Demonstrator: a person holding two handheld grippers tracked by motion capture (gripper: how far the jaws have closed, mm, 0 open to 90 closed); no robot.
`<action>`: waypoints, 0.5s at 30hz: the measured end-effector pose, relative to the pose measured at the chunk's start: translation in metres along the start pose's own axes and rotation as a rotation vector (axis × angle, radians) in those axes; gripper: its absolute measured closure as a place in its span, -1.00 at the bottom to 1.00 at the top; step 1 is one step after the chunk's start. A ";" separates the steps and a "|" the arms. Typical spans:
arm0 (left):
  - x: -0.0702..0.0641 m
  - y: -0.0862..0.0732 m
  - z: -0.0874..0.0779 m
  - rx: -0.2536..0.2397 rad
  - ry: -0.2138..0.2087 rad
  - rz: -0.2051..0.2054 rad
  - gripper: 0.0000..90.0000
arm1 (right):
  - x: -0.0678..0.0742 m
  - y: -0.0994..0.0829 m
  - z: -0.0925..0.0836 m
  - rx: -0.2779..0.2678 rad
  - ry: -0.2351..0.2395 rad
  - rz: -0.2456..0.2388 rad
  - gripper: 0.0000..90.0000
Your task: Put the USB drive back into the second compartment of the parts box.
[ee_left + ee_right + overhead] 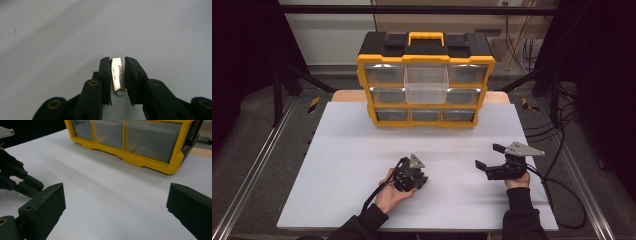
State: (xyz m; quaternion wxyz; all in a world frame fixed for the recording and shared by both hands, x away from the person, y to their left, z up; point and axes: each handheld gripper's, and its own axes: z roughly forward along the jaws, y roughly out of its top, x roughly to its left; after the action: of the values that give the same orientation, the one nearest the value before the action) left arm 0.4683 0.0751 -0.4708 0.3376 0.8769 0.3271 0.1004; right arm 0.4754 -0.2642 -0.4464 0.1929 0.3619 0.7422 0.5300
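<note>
Sitting clamped between the jaws: metal bit (118, 76).

I am working in what is looking like a lab or workshop: I am sitting at a white table (342, 150) inside a black metal frame (282, 90), facing a yellow-and-black parts organizer (426, 80), with cables (562, 190) trailing across grey floor.

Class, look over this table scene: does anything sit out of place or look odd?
One thing stands out: in the yellow organizer, the top middle drawer is pulled forward past its closed neighbours. Otherwise all is tidy: the left gripper is shut on a small metal piece; the right gripper is open.
</note>
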 end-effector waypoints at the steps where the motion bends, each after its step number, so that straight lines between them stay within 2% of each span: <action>1: 0.000 0.000 0.000 0.000 0.000 -0.001 0.68 | 0.000 0.000 0.000 0.000 0.001 0.000 -0.94; 15: 0.001 0.000 0.000 0.000 -0.002 -0.010 0.75 | 0.000 0.000 -0.001 -0.004 0.000 0.004 -0.94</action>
State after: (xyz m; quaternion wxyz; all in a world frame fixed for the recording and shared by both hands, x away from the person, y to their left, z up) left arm 0.4691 0.0759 -0.4710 0.3384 0.8754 0.3312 0.0978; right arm 0.4752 -0.2649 -0.4457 0.1927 0.3633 0.7403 0.5319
